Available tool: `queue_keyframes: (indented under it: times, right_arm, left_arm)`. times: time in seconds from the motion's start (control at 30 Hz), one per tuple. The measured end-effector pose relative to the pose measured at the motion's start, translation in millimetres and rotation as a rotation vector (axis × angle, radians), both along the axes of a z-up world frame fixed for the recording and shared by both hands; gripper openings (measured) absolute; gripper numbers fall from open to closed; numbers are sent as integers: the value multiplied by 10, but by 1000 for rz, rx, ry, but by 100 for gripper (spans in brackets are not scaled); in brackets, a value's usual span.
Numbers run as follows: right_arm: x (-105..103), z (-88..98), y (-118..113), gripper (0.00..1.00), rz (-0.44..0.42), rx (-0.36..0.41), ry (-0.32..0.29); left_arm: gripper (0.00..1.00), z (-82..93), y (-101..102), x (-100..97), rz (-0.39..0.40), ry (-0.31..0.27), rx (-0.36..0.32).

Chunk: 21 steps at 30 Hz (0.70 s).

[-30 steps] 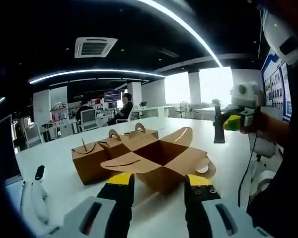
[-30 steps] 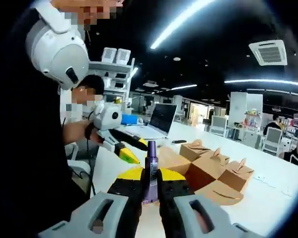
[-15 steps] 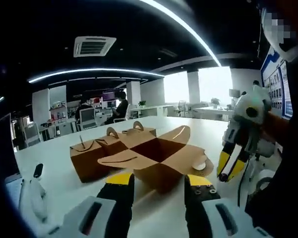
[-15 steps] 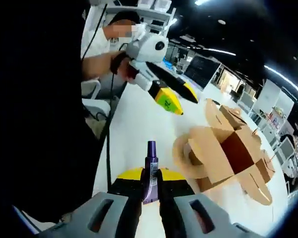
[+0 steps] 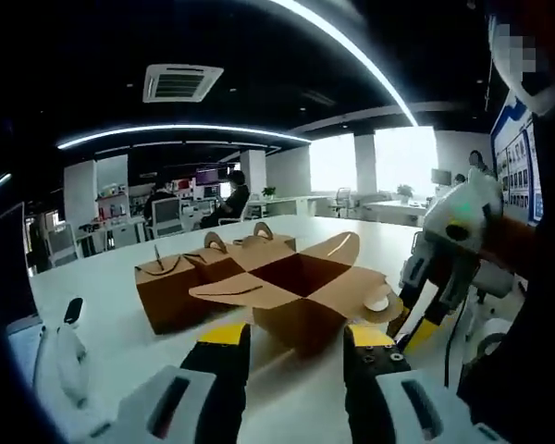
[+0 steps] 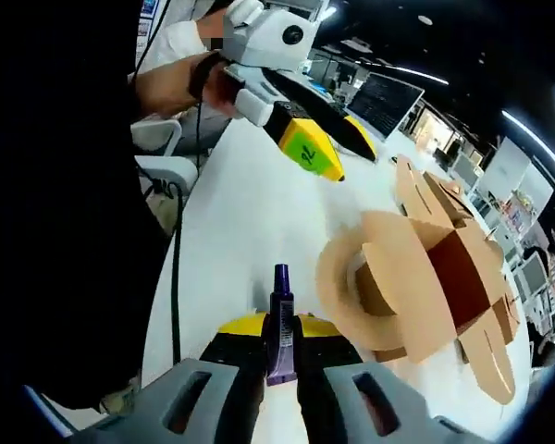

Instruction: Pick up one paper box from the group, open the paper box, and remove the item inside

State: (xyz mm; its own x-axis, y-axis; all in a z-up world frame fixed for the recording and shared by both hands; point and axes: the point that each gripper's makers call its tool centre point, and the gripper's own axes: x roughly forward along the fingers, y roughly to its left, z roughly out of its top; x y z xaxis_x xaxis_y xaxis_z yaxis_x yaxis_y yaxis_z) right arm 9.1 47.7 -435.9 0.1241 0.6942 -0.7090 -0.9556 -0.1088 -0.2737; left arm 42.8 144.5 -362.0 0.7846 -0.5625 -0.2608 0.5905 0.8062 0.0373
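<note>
Our right gripper clamps the purple bottle, probably the item; opened box at two o'clock. Left gripper fingers wide, empty. Next: set it on the counter.

dim room | bright ceiling light strips | windows blown out | fisheye edge bending

Brown paper box, purple bottle with white label, yellow-and-black claw tips, white table
</note>
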Motion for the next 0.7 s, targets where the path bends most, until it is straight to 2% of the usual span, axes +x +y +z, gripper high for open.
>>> queue_keyframes:
  times: [0.17, 0.4, 0.63, 0.7]
  right_arm:
    - [-3, -49, -9, 12, -8, -3, 20]
    - [59, 83, 30, 13, -56, 73, 45]
    - [6, 92, -8, 17, -41, 65, 62]
    - [-123, 112, -46, 19, 6, 72, 129]
  left_arm:
    - [42, -7, 4, 6, -2, 3, -1]
    - [42, -61, 14, -8, 0, 18, -1]
    - [42, -61, 6, -7, -1, 18, -3]
    - [42, -64, 6, -11, -1, 19, -3]
